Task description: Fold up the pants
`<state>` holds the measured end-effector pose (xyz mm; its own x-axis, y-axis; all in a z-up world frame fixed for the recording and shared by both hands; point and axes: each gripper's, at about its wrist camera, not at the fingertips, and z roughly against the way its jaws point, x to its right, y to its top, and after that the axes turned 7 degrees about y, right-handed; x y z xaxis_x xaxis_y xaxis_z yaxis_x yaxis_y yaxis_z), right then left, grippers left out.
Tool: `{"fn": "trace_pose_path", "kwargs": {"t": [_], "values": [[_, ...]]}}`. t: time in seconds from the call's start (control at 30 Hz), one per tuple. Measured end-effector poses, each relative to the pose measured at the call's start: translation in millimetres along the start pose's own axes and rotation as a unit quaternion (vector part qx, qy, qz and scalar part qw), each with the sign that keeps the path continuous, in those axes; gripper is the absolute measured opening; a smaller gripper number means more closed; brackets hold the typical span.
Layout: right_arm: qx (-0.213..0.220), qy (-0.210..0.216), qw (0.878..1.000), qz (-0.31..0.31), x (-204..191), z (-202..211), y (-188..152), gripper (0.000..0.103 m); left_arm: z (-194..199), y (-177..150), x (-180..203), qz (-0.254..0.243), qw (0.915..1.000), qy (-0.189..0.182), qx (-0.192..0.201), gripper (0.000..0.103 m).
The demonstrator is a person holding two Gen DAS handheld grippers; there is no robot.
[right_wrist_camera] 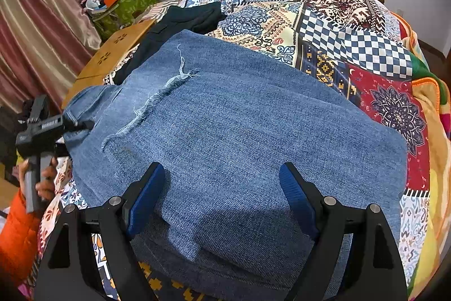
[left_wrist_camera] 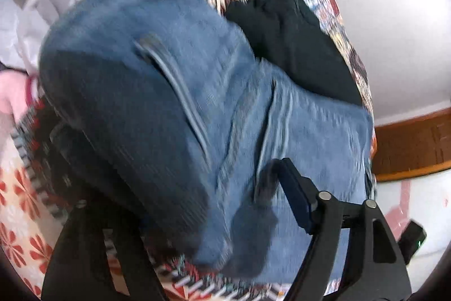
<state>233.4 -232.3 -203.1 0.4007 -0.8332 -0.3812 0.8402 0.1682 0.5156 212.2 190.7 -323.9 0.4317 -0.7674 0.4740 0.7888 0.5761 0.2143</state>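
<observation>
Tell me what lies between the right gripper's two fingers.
Only folded blue jeans. In the right wrist view the right gripper stands open over them, denim filling the gap between its blue pads; nothing else lies there.

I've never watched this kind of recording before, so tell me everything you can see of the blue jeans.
The jeans are mid-blue denim, folded into a broad flat stack on the patchwork bedspread. A frayed raw hem with loose threads crosses the top layer. A dark garment lies at their far edge. The right gripper hovers open over the near part; the left gripper meets their left end.
</observation>
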Motion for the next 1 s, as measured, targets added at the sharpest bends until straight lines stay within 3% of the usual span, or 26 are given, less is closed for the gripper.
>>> {"fn": "trace_pose_path", "kwargs": {"t": [0.03,0.1,0.2,0.3,0.43,0.53,0.7,0.87,1.0], "values": [[0.000,0.000,1.000,0.000,0.1,0.0,0.0,0.082,3.2,3.4,1.4,0.000,0.9996,0.021,0.017,0.057],[0.000,0.001,1.000,-0.001,0.2,0.0,0.0,0.082,7.2,5.8,2.2,-0.005,0.9985,0.042,0.034,0.042],[0.001,0.002,1.000,-0.002,0.2,0.5,-0.5,0.082,12.4,5.1,5.2,-0.015,0.9975,0.050,0.048,0.034],[0.001,0.001,1.000,-0.002,-0.3,1.1,-0.6,0.082,29.0,-0.6,32.9,-0.057,0.9903,0.087,0.092,0.029],[0.007,-0.002,1.000,-0.006,0.4,7.5,-0.8,0.080,68.5,-9.2,61.7,-0.124,0.9697,0.133,0.163,0.028],[0.016,-0.001,1.000,-0.016,5.6,17.4,-3.2,0.080,99.9,-15.1,88.6,-0.168,0.9529,0.143,0.208,0.028],[0.043,-0.011,0.998,-0.047,27.4,47.0,-15.0,0.080,146.7,-27.7,134.0,-0.213,0.9340,0.129,0.256,0.028],[0.071,-0.037,0.994,-0.080,58.7,78.8,-36.6,0.080,176.7,-55.0,199.8,-0.290,0.9013,0.117,0.300,0.027],[0.080,-0.064,0.988,-0.112,89.4,94.4,-58.7,0.080,182.7,-76.6,253.1,-0.333,0.8798,0.104,0.323,0.027]]}}
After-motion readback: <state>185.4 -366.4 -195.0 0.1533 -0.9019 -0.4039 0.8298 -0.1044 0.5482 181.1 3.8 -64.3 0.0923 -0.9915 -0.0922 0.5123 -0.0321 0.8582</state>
